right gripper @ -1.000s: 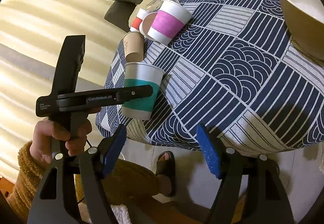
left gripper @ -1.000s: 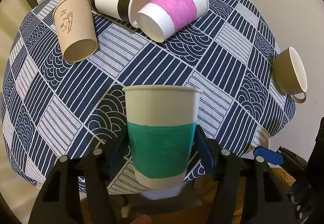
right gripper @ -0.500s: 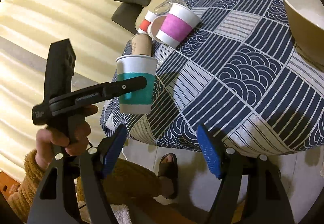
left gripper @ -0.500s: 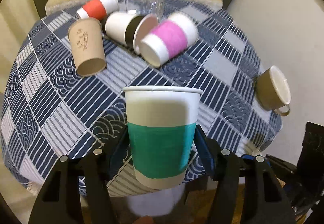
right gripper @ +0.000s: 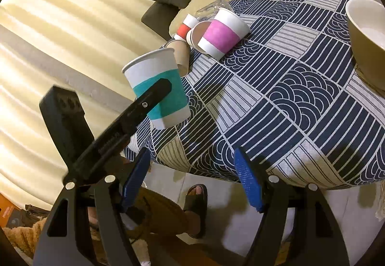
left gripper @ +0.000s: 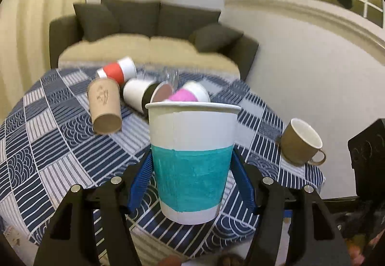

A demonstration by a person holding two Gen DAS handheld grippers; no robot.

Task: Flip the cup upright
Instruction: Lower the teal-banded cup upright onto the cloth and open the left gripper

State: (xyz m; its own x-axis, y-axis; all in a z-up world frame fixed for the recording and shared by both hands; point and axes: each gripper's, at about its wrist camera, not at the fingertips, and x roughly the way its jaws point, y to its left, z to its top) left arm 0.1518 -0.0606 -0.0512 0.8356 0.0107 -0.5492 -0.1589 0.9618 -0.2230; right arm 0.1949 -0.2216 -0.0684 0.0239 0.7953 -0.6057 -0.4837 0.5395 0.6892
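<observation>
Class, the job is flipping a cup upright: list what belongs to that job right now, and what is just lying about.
In the job:
teal cup
left gripper
table

Lying about:
pink cup
brown cup
red cup
black-banded cup
mug
sofa
right gripper

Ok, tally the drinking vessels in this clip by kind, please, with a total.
Paper cups: 5: teal, held by the left gripper; pink; red; black-banded; plain brown.
Ceramic mugs: 1, olive.
Clear glasses: 1, lying behind the paper cups.
Total: 7

left claw (left gripper: 192, 177) clamped on something mouth-up; right claw (right gripper: 191, 181) hangs spread, gripping nothing.
</observation>
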